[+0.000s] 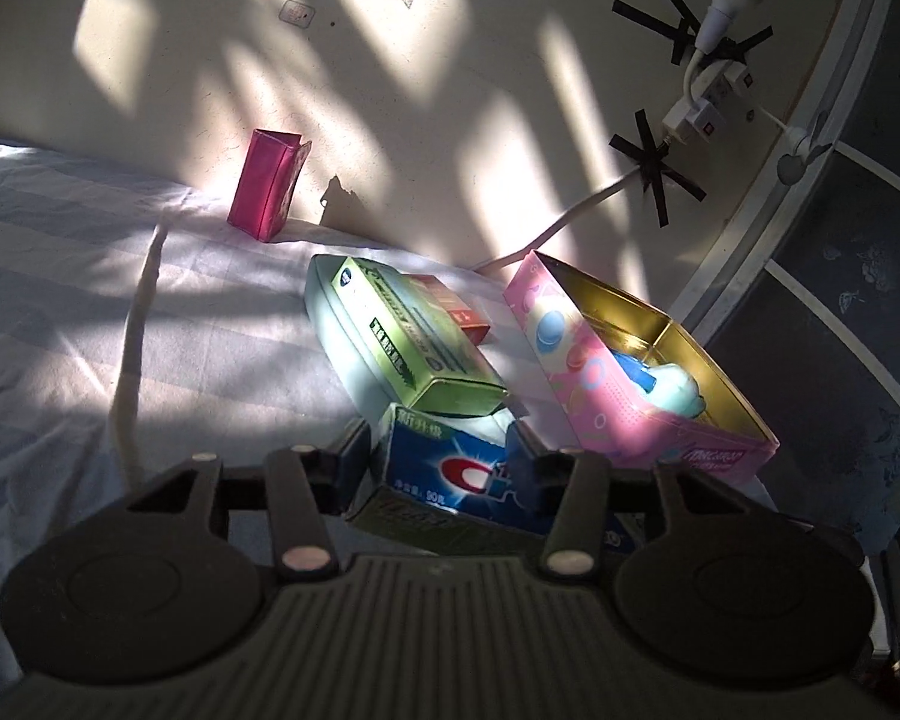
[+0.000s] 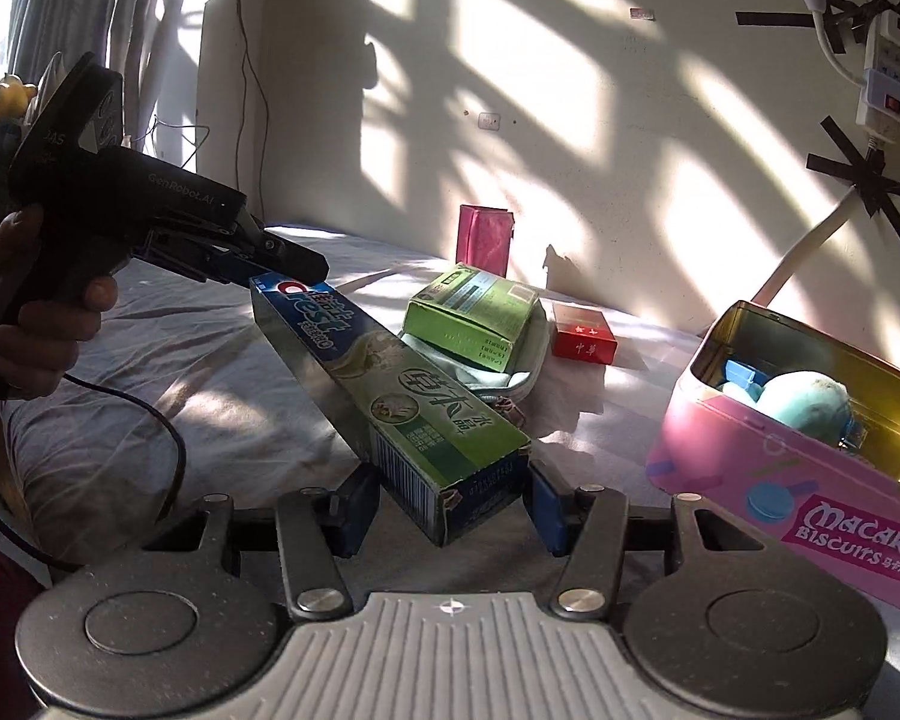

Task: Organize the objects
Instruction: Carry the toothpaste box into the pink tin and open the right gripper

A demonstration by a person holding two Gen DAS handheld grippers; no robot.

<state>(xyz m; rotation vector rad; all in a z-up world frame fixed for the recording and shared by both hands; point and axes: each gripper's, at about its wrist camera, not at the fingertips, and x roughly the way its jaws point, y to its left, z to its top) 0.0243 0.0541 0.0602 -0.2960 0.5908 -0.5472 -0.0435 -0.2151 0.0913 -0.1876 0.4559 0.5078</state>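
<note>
A long Crest toothpaste box (image 2: 390,384) hangs above the bed, held at both ends. My left gripper (image 2: 282,267) is shut on its blue end (image 1: 444,474), with a finger on each side in the left wrist view (image 1: 438,459). My right gripper (image 2: 450,504) is shut on the green end, pads against both side faces. To the right stands an open pink macaron biscuit tin (image 2: 750,468) (image 1: 606,396) with pale teal and blue items (image 2: 810,399) inside.
A green box (image 2: 474,312) lies on a pale teal pouch (image 2: 510,378), with a small red box (image 2: 582,333) beside it. A magenta carton (image 2: 483,237) stands upright against the wall. A power strip (image 2: 885,78) is taped to the wall. A hand (image 2: 42,324) grips the left tool.
</note>
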